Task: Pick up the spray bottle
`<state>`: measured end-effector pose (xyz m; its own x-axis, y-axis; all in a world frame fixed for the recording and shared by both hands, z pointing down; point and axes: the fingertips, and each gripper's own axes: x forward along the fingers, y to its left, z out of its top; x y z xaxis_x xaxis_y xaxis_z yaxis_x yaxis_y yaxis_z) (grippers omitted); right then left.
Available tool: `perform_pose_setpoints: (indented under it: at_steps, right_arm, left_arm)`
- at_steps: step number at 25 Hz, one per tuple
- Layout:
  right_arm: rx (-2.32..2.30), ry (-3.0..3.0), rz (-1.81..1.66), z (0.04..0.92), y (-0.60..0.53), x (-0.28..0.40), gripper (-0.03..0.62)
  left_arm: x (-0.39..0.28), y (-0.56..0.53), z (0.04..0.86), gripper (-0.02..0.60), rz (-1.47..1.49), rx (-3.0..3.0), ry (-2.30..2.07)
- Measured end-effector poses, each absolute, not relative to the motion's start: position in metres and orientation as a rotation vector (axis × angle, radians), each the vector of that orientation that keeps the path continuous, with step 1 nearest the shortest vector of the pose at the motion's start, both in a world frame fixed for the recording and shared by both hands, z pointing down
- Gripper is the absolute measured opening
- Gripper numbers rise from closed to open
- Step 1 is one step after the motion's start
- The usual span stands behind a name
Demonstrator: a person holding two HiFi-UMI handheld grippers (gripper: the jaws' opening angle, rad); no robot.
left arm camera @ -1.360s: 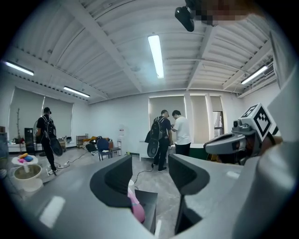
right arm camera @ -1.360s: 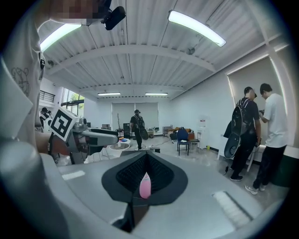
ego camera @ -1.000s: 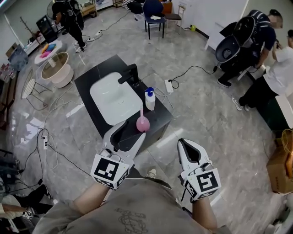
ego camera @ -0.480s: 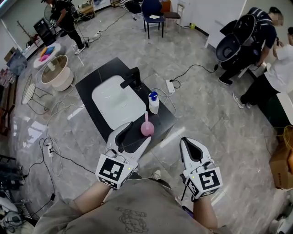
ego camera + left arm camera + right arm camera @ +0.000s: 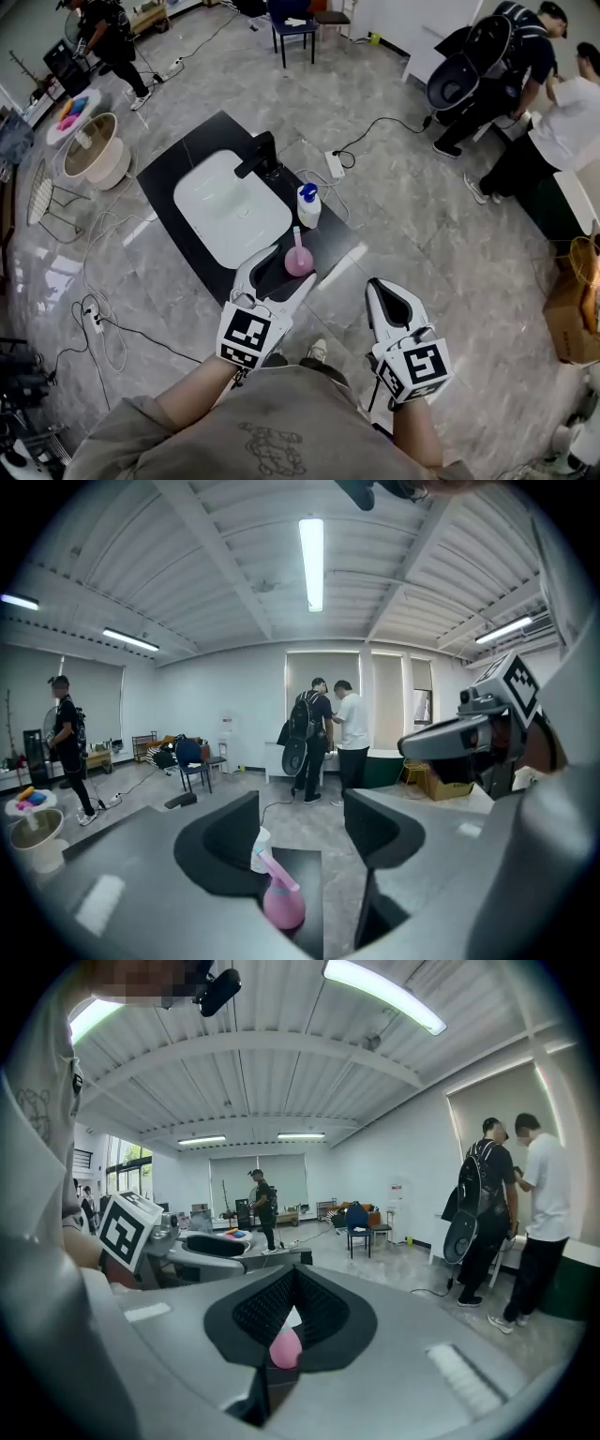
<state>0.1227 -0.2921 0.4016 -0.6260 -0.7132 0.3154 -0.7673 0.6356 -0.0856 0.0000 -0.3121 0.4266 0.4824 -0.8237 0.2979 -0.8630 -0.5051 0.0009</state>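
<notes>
- The left gripper (image 5: 275, 277) is held with its jaws wide apart; nothing is gripped between them.
- The pink spray bottle (image 5: 298, 261) is seen upright just ahead of those jaw tips, in line with the gap.
- A white bottle (image 5: 307, 203) is seen farther beyond the jaws, behind the spray bottle.
- Both bottles are carried by a black counter (image 5: 333, 246).
- The right gripper (image 5: 380, 289) is held to the right, well apart from the spray bottle, its jaws brought together at the tips with nothing held.
</notes>
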Motion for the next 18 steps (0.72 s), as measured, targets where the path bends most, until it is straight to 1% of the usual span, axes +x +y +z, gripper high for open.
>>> perform_pose_setpoints:
  at_steps: [2,7,13,18]
  right_arm:
    - [1.214,-2.579,0.325,0.406,-0.293,0.123,0.028]
    - [1.221,-2.526,0.357,0.424,-0.296,0.118,0.028]
    - [1.205,-2.477,0.381,0.44,-0.296,0.109,0.028]
    - [1.212,-2.442,0.424,0.453,-0.296,0.107,0.028]
  left_arm:
    - [0.0,-0.318,0.444,0.273,0.427,2.558,-1.466]
    - [0.0,-0.333,0.496,0.275,0.624,2.574,-1.449]
    - [-0.004,-0.348,0.538,0.275,0.65,2.573,-1.366]
    - [0.005,-0.35,0.574,0.275,0.671,2.566,-1.242]
